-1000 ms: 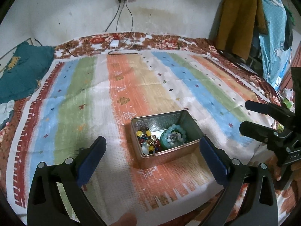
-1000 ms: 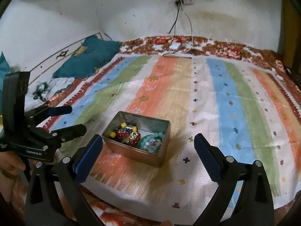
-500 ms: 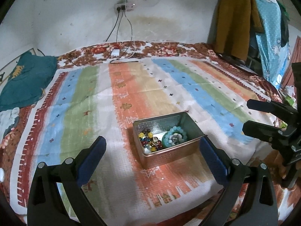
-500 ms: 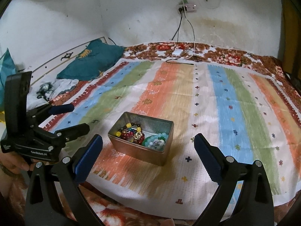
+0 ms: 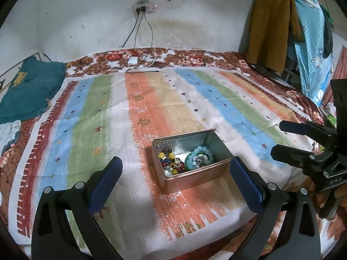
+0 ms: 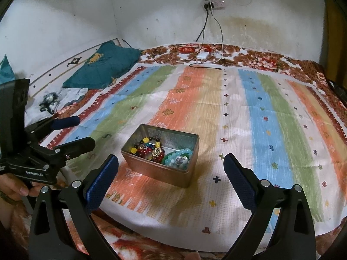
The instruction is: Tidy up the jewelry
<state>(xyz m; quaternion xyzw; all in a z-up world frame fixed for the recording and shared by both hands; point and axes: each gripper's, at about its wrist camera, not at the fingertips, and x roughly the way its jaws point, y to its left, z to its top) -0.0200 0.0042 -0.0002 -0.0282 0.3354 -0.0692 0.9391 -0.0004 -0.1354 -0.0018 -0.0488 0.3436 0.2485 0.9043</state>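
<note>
Left tool [image 5: 175,179] spread, hanging clothes [image 5: 271,28] in its view only.

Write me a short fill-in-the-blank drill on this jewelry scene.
1. The metal tin stands on the striped ____.
2. The light blue bead bracelet lies ____ the tin.
3. The left gripper and right gripper are both ____.

Missing words: cloth; inside; open
</note>
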